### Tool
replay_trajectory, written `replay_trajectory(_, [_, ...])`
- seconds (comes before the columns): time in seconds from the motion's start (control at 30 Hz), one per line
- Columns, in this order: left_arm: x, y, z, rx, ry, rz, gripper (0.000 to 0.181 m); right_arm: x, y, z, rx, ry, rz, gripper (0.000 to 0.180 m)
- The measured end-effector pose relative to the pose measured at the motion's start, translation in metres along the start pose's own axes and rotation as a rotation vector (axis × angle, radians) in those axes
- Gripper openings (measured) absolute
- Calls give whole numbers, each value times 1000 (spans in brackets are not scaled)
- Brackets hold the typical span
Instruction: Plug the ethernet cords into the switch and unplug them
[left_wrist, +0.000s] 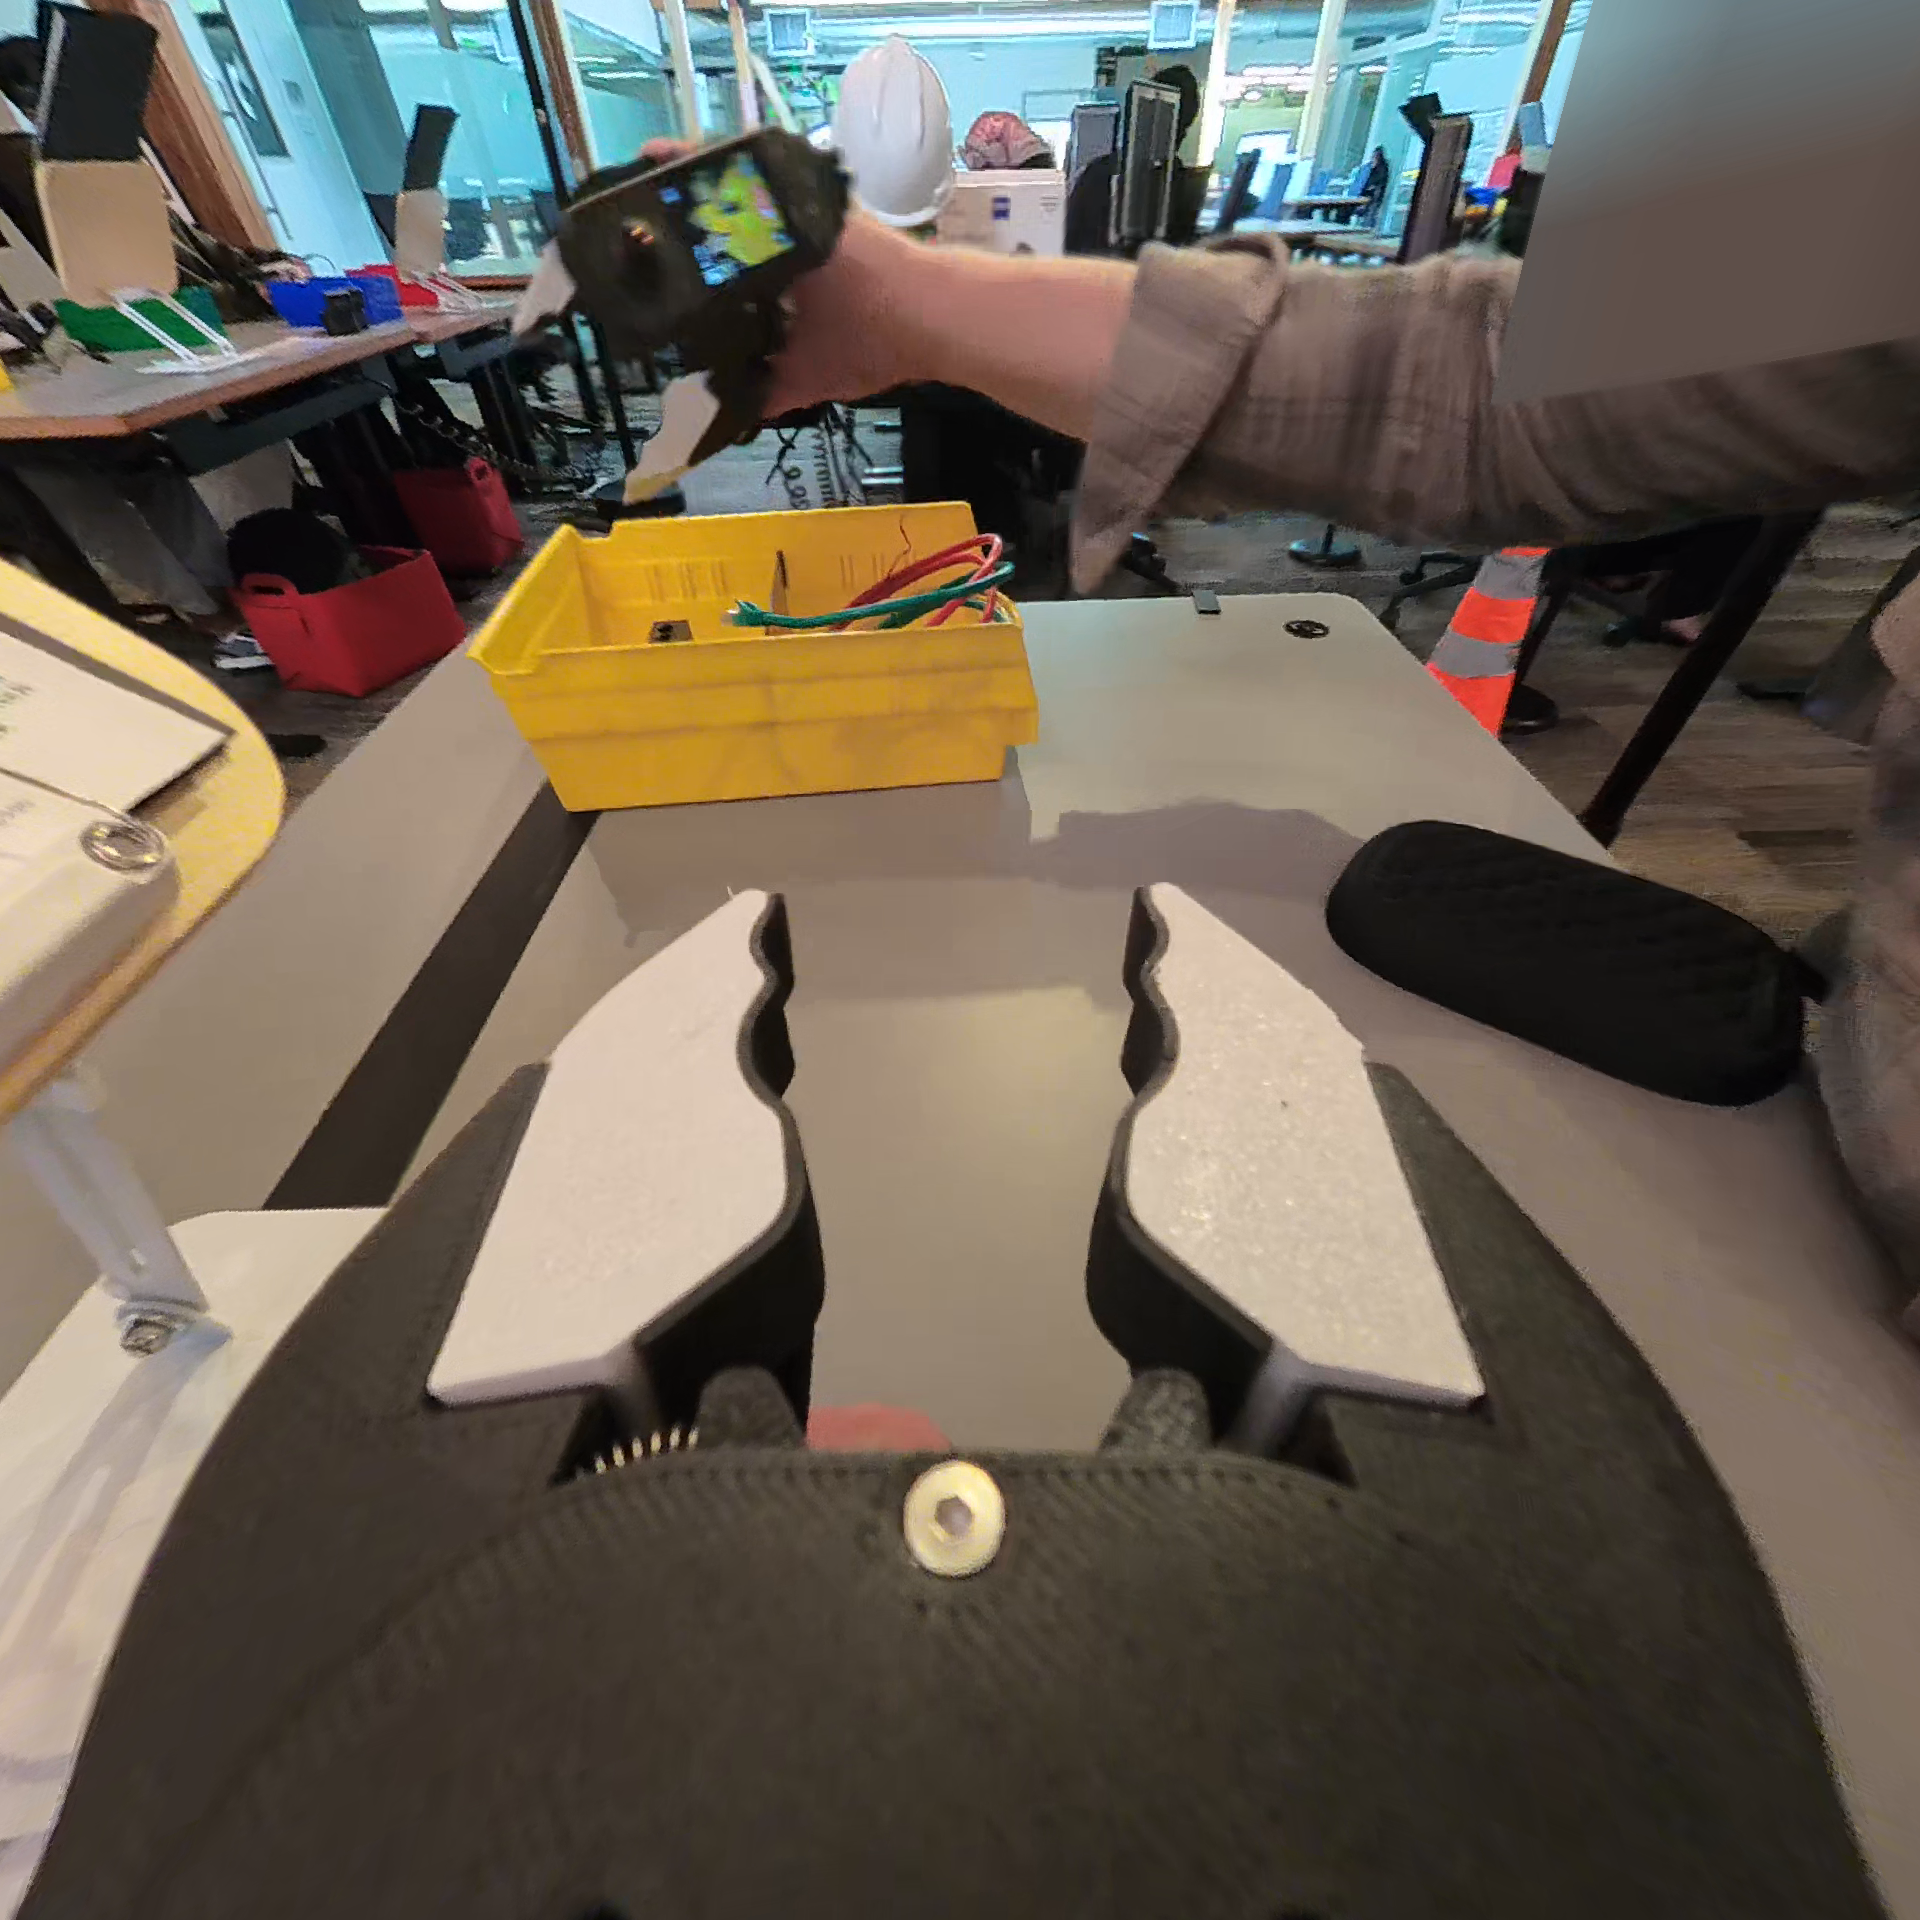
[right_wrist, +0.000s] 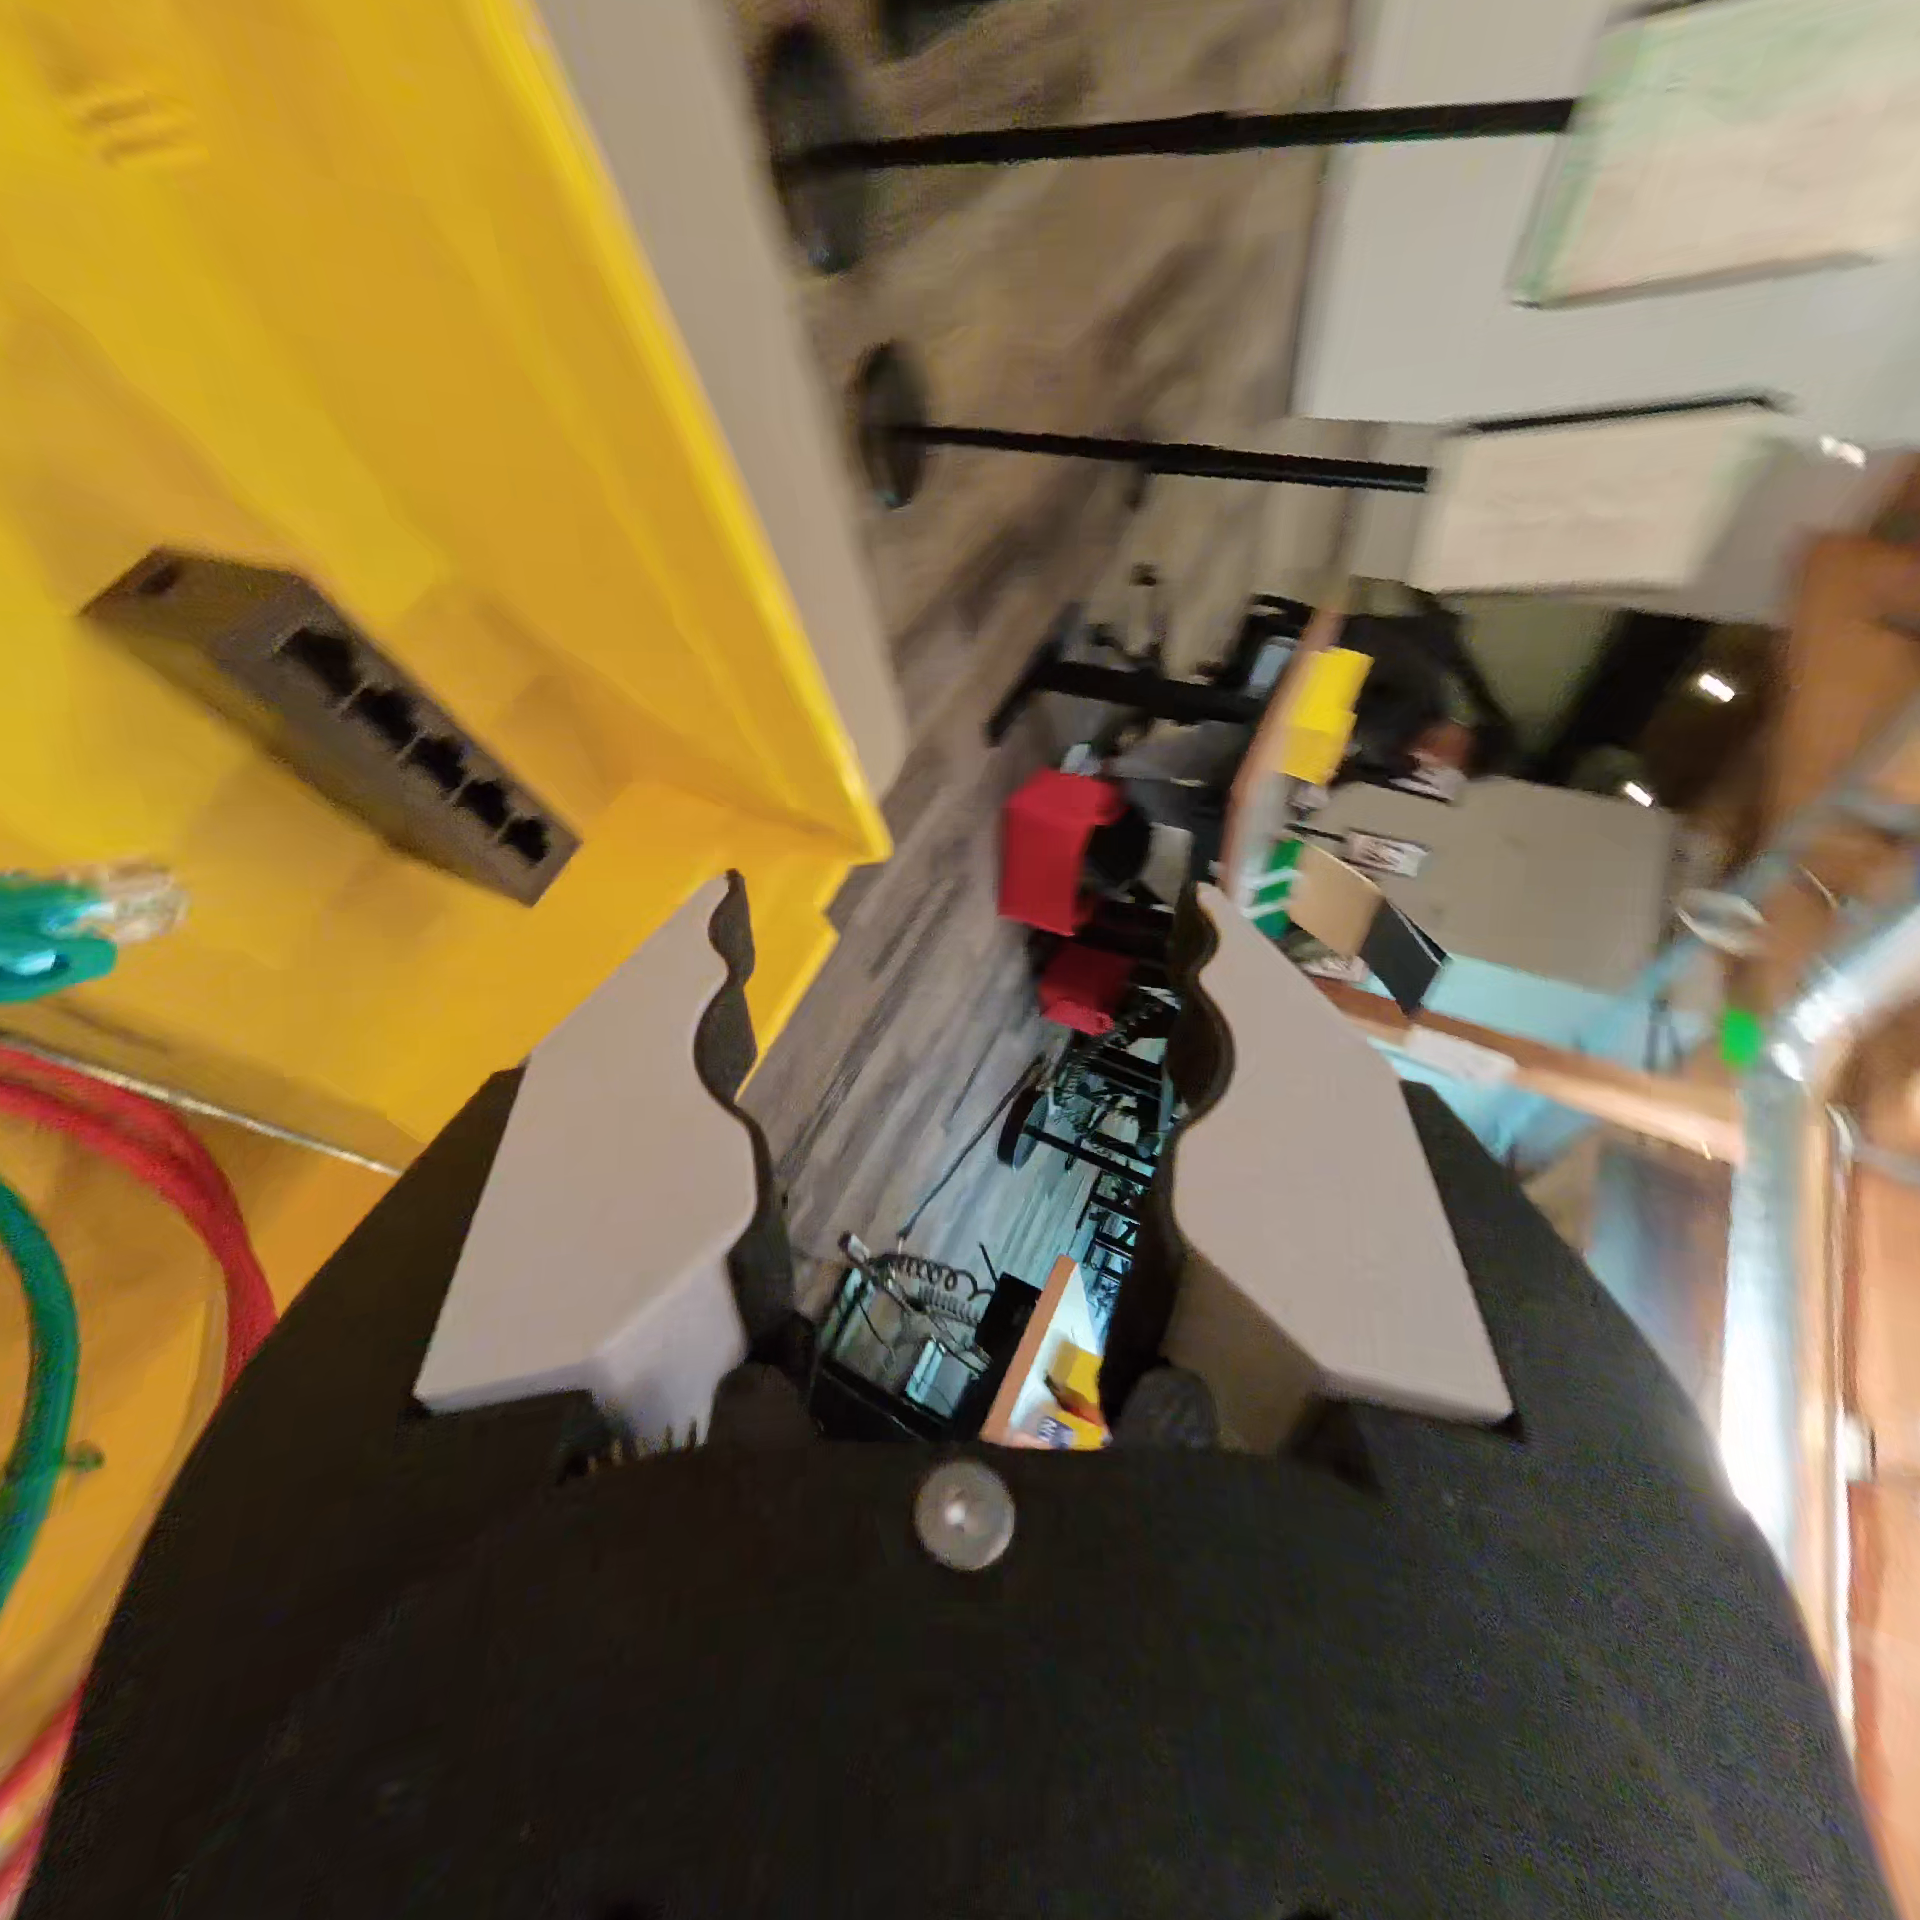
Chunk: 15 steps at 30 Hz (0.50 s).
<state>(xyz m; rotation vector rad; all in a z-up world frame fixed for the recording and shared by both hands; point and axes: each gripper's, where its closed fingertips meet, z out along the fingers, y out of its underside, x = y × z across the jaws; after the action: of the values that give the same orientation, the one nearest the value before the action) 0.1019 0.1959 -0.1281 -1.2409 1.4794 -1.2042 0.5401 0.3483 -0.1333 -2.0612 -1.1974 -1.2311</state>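
- Fingers of the left gripper (left_wrist: 956, 914) stand wide apart with nothing between them, low over the grey worktop (left_wrist: 1195, 727).
- Ahead of those fingers, well apart from them, sits a yellow bin (left_wrist: 758, 717) holding red and green ethernet cords (left_wrist: 914, 597).
- A black pouch (left_wrist: 1569, 956) lies on the worktop to their right.
- The right gripper (right_wrist: 966, 904) is rolled sideways above the bin (right_wrist: 416, 312), its fingers wide and empty.
- To the left of its fingers the grey switch (right_wrist: 343, 717) sits in the bin, ports empty, with a green cord's plug (right_wrist: 94, 914) just beside it.
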Motion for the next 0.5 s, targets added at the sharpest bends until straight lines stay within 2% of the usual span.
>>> replay_trajectory(0.07, [-1, -6, 1, 7, -15, 10, 61, 19, 1, -30, 68, 159, 144, 69])
replay_trajectory(0.17, [-3, -16, 5, 6, -29, 16, 61, 28, 6, -69, 128, 275, 295, 59])
replay_trajectory(0.3, [-1, -28, 8, -31, -23, 26, 62, 28, 14, -99, 140, 321, 403, 57])
replay_trajectory(0.5, [-5, -44, -11, -124, -167, 68, 71, 25, 19, -119, 169, 332, 487, 59])
